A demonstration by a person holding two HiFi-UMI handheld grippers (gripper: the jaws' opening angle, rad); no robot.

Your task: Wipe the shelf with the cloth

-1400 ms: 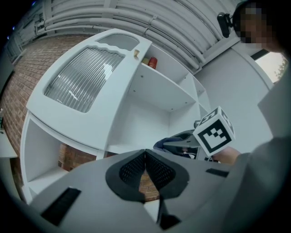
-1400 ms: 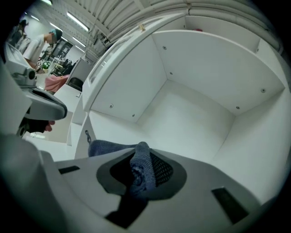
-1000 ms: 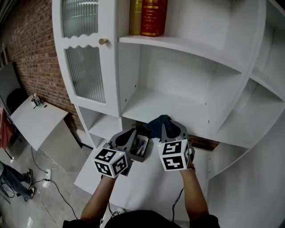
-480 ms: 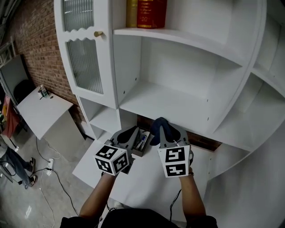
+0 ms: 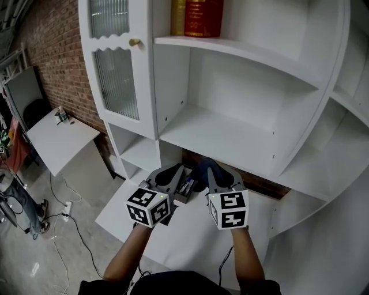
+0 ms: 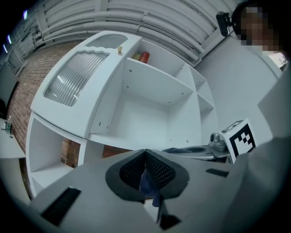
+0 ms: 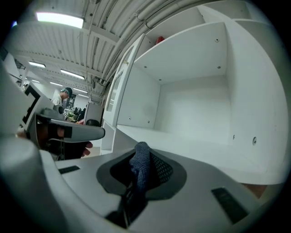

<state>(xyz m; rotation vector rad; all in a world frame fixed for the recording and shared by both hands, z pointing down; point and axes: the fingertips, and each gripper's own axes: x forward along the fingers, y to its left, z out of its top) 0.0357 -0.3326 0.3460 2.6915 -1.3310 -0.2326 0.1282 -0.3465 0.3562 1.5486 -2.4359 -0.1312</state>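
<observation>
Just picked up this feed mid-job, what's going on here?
A person holds a gripper in each hand, just below the open white shelf. The right gripper is shut on a dark blue cloth. The left gripper has its jaws together, with a blue scrap in the gap that I can't identify. The cloth isn't on the shelf yet.

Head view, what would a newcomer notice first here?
The white shelf unit fills the view, mostly bare, with red and yellow books at the top. Low in the middle, the right gripper is shut on a dark blue cloth, with the left gripper close beside it.
</observation>
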